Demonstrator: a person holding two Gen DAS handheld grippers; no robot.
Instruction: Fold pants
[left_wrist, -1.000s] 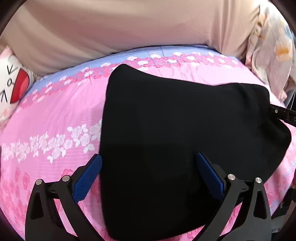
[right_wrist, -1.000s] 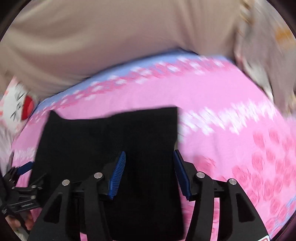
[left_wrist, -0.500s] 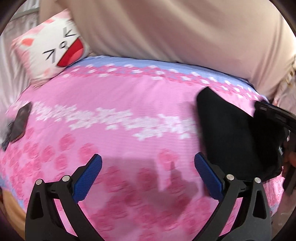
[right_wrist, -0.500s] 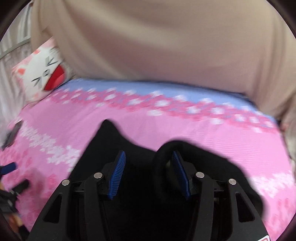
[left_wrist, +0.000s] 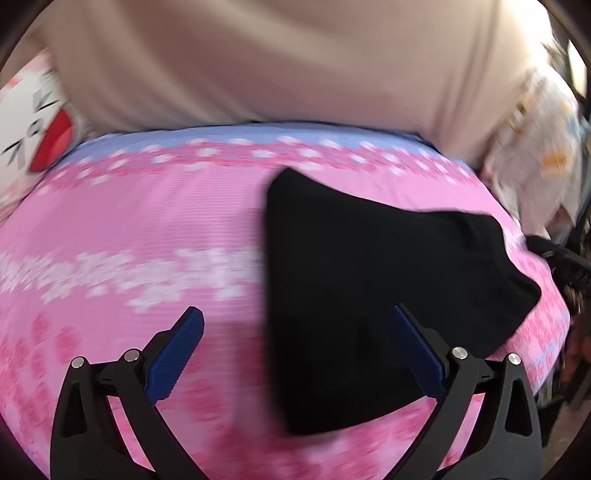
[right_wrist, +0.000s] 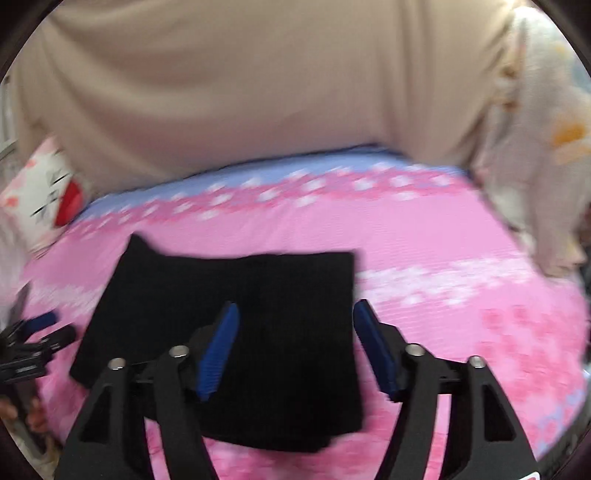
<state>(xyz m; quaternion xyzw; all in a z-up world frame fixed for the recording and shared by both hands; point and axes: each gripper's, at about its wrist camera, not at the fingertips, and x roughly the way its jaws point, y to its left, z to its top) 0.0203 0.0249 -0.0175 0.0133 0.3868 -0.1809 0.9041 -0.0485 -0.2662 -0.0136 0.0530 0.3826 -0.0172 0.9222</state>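
The black pants (left_wrist: 369, 280) lie folded into a flat rectangle on the pink flowered bed sheet (left_wrist: 147, 229). In the right wrist view the pants (right_wrist: 240, 306) lie just ahead of and under the fingers. My left gripper (left_wrist: 295, 350) is open and empty, above the pants' left edge. My right gripper (right_wrist: 295, 343) is open and empty, above the pants' right half. The right gripper shows at the right edge of the left wrist view (left_wrist: 561, 258), and the left gripper shows at the left edge of the right wrist view (right_wrist: 33, 336). Both views are blurred.
A beige headboard (left_wrist: 277, 62) rises behind the bed. A white cat-face pillow (left_wrist: 33, 129) lies at the back left, and it shows in the right wrist view (right_wrist: 44, 188). A pale flowered cloth (right_wrist: 546, 140) hangs at the right.
Both views swung left half a second ago and have swung back over the pants. The right jaws have opened wider. The pants now lie flat again.
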